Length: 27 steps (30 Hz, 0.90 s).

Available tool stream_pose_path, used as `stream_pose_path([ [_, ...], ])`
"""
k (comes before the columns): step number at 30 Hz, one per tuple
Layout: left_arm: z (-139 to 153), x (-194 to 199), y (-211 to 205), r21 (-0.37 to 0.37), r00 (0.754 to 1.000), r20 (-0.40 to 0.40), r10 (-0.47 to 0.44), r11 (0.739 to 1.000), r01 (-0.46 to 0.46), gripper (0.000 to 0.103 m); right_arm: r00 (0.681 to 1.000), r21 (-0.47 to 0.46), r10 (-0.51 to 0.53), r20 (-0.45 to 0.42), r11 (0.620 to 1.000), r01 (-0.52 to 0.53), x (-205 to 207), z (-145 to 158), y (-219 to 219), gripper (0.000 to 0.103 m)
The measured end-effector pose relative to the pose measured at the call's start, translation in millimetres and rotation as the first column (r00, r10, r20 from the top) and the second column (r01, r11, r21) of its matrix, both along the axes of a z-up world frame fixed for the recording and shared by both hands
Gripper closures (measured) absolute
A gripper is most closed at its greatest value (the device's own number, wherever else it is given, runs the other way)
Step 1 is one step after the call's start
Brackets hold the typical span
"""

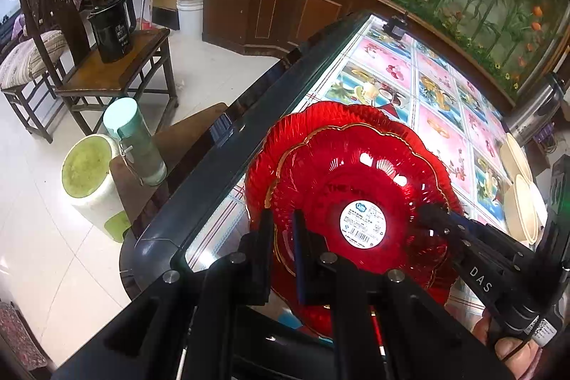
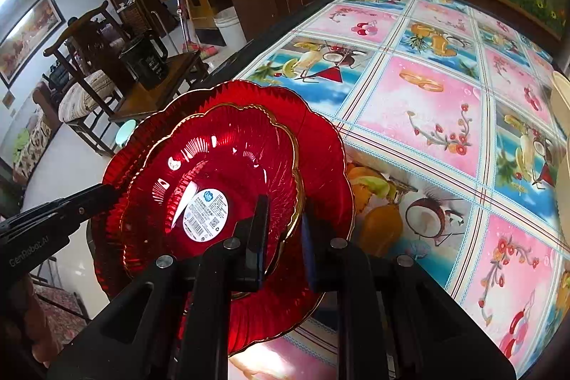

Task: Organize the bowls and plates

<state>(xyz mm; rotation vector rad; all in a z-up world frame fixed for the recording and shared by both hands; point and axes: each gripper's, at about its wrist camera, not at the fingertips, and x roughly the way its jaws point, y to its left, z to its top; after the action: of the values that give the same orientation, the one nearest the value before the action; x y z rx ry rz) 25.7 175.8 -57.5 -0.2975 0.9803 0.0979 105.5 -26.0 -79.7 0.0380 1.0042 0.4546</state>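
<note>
Two red scalloped glass dishes sit nested one in the other, a smaller red bowl (image 1: 359, 187) with a gold rim inside a larger red plate (image 1: 270, 145), at the near left corner of the worktop (image 1: 441, 138), which is covered with a cloth printed in fruit and flower squares. A round white label (image 1: 363, 224) with a barcode lies in the middle of the bowl.

The left gripper (image 1: 284, 230) comes in at the near edge of the dishes, its jaws pinching the rims of the red bowl and red plate, the gold edge running up between them. In the right wrist view the same pair shows tilted, the red plate (image 2: 320, 145) jutting past the worktop's edge. The right gripper (image 2: 285, 227) has its jaws closed on the right-hand rims of the two dishes, one finger inside the red bowl (image 2: 228, 159) beside the label (image 2: 205, 214), the other outside under the plate.

Two cream bowls (image 1: 520, 205) stand at the far right of the worktop, well apart from the red pair. On the floor beyond the edge stand a wooden chair (image 1: 117, 73) carrying a black kettle (image 1: 112, 31), and a mint-green flask (image 1: 133, 138)
</note>
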Motion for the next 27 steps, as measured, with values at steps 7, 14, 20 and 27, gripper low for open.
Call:
stream_pose_path([
  [7,-0.9,-1.3,-0.3,-0.002,1.000,-0.002,0.008,1.000,-0.008,0.095,0.999,0.025,0.000,0.032,1.000,-0.001,-1.4,4.2,-5.3,0.087],
  [14,-3.3,-1.3,-1.5,-0.015,1.000,-0.009,0.006,1.000,-0.006,0.095,0.991,0.066,0.004,0.133,0.998,-0.012,-7.8,19.6,-11.0,0.087],
  [20,-2.8,-1.5,-2.1,-0.013,1.000,-0.007,0.009,1.000,-0.009,0.095,0.984,0.097,-0.021,0.174,0.995,0.004,-9.5,28.0,-20.9,0.084],
  [27,-2.2,-1.9,-7.0,-0.010,1.000,-0.009,0.002,1.000,-0.002,0.095,0.978,0.127,-0.082,0.193,0.990,0.058,-9.0,28.9,-47.1,0.084],
])
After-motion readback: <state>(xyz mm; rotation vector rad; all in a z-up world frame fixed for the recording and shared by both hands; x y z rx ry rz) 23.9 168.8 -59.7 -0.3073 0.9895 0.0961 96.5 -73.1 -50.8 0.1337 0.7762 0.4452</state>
